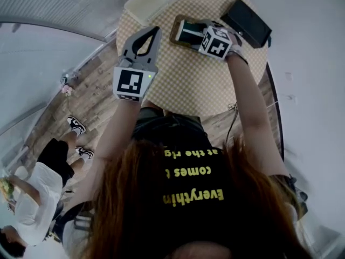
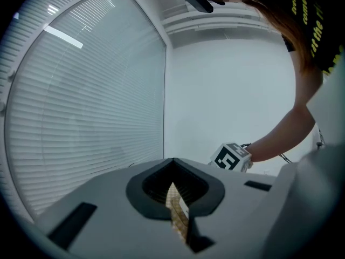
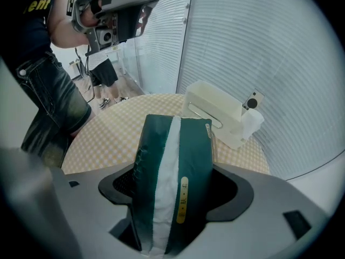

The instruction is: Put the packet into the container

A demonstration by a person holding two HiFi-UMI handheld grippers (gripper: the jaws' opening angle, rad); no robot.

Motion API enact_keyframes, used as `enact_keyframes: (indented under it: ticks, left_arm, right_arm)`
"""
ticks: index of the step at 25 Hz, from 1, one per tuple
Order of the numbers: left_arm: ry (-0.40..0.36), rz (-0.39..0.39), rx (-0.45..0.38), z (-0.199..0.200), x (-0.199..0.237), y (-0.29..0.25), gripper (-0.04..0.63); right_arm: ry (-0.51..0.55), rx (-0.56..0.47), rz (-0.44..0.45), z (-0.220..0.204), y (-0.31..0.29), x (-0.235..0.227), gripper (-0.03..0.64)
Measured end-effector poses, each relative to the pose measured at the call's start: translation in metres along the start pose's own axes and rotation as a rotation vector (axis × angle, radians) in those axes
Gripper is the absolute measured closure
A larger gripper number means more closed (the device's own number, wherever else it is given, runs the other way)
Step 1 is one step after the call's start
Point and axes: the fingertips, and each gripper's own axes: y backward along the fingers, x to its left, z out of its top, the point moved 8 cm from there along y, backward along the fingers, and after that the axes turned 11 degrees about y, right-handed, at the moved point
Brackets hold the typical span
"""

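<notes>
My right gripper is shut on a dark green packet with a white stripe, held just above the checkered round table. In the right gripper view the packet stands upright between the jaws and hides them. The white container sits beyond it, a short gap away; in the head view the container is at the table's far left edge. My left gripper hovers over the table's left side, its fingers meeting at the tips with nothing between them.
A black box lies at the table's right edge, close to my right hand. Another person stands on the wooden floor at lower left. Window blinds run behind the table.
</notes>
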Motion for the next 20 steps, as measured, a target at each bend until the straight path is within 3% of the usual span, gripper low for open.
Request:
enact_keyframes:
  ticks: [20]
  left_arm:
    - [-0.01, 0.053, 0.024, -0.01, 0.004, 0.017, 0.595]
  right_arm:
    - [-0.03, 0.129, 0.057, -0.016, -0.062, -0.001, 0.252]
